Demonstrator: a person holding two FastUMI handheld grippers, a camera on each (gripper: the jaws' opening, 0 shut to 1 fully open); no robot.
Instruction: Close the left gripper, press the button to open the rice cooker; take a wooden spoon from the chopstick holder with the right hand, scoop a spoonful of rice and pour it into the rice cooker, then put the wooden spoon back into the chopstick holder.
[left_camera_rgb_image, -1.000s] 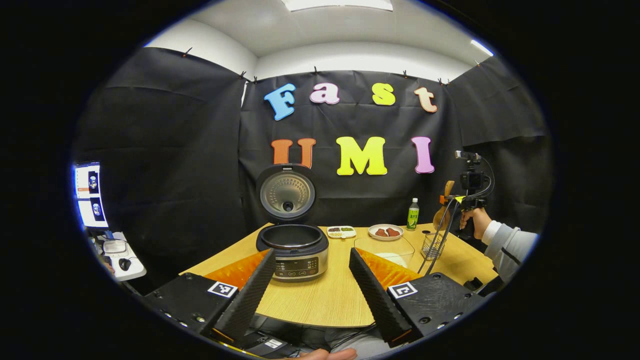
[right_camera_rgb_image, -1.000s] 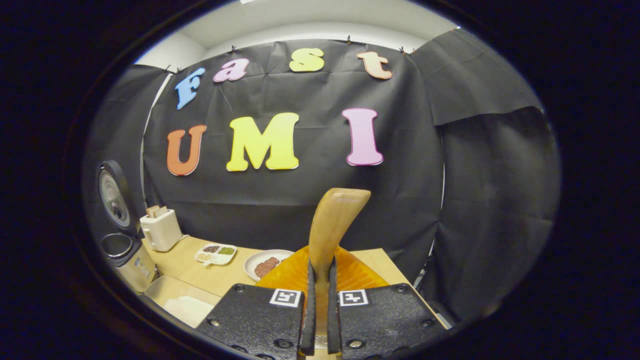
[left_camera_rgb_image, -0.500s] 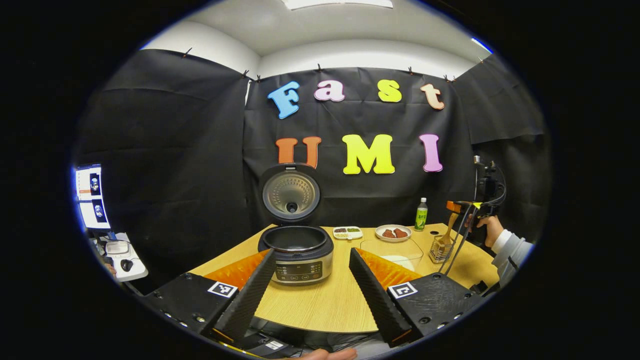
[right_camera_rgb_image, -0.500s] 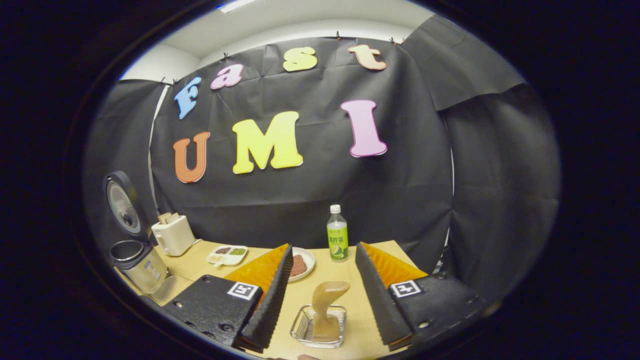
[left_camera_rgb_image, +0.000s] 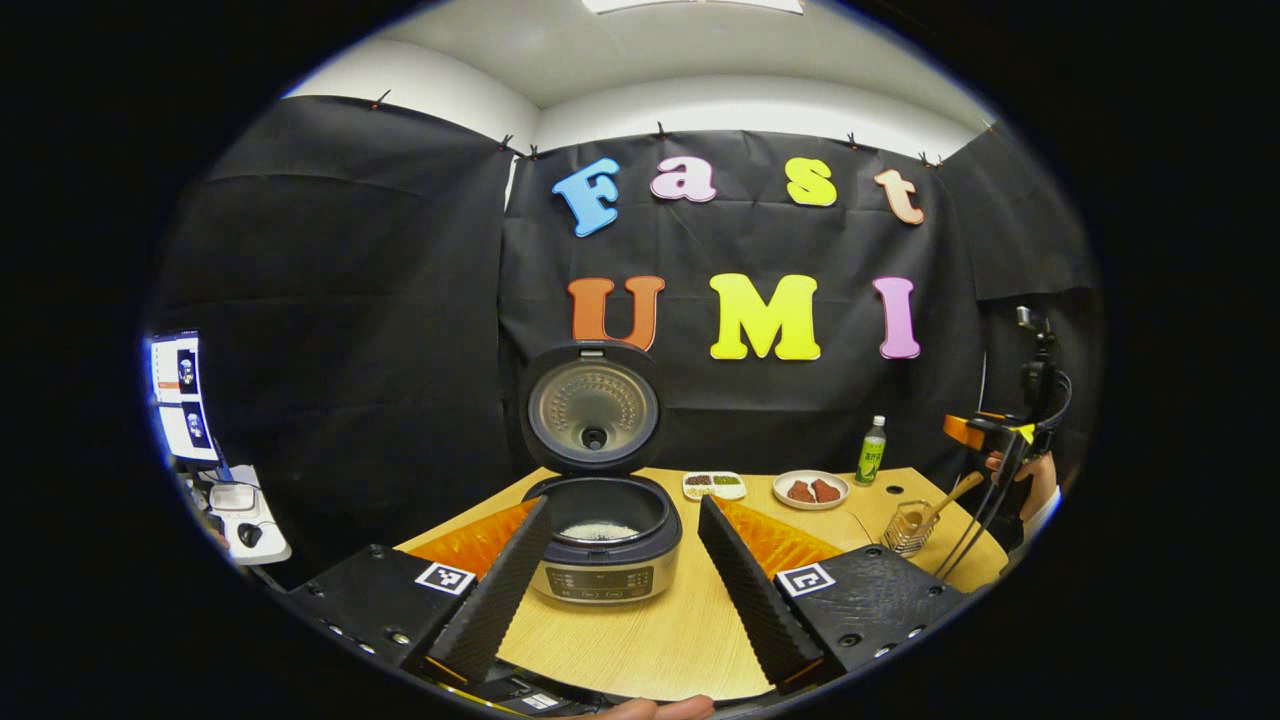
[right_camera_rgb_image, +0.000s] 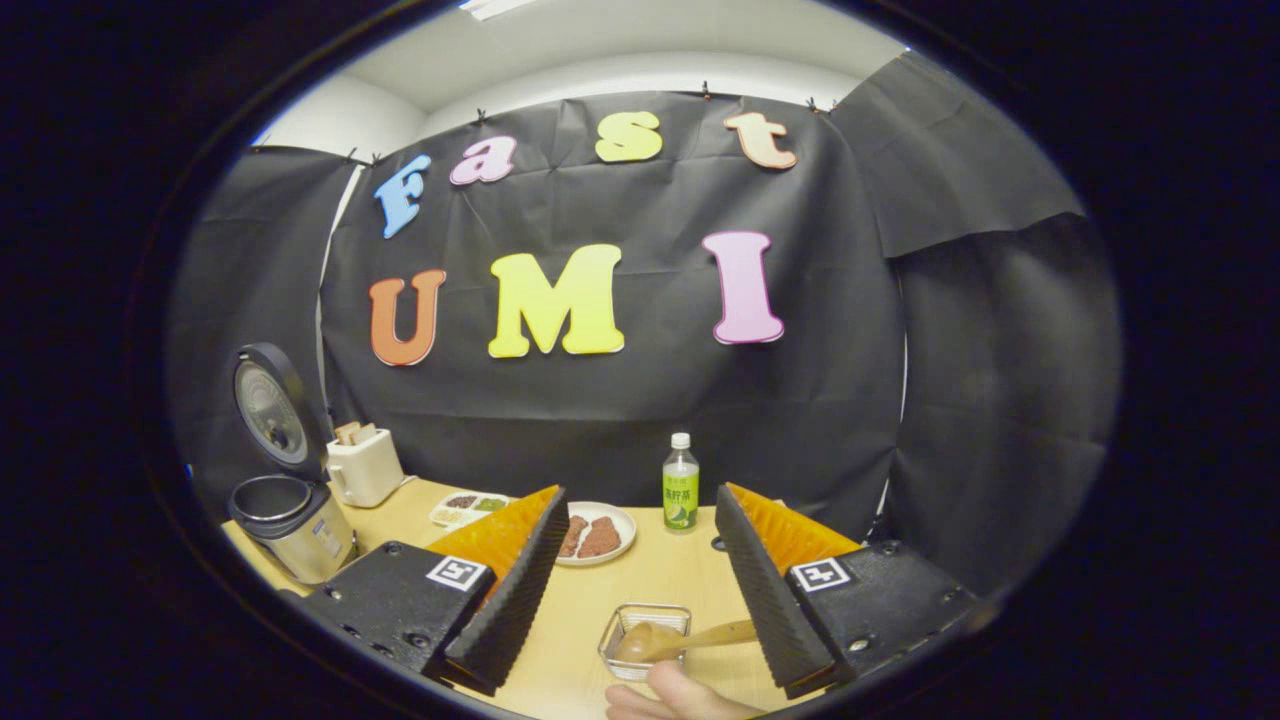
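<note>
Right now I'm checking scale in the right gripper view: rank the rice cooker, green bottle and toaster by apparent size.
1. rice cooker, lid up
2. toaster
3. green bottle, narrower though about as tall; distances from the camera differ, so 2 and 3 are unsure.

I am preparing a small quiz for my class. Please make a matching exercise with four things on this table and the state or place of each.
Things:
1. rice cooker
2. wooden spoon
3. green bottle
4. round plate

States:
a. stands upright near the back wall
b. lid up, rice inside
c. holds reddish-brown pieces
d. leans in the chopstick holder

Pairs: 1-b, 2-d, 3-a, 4-c
</note>
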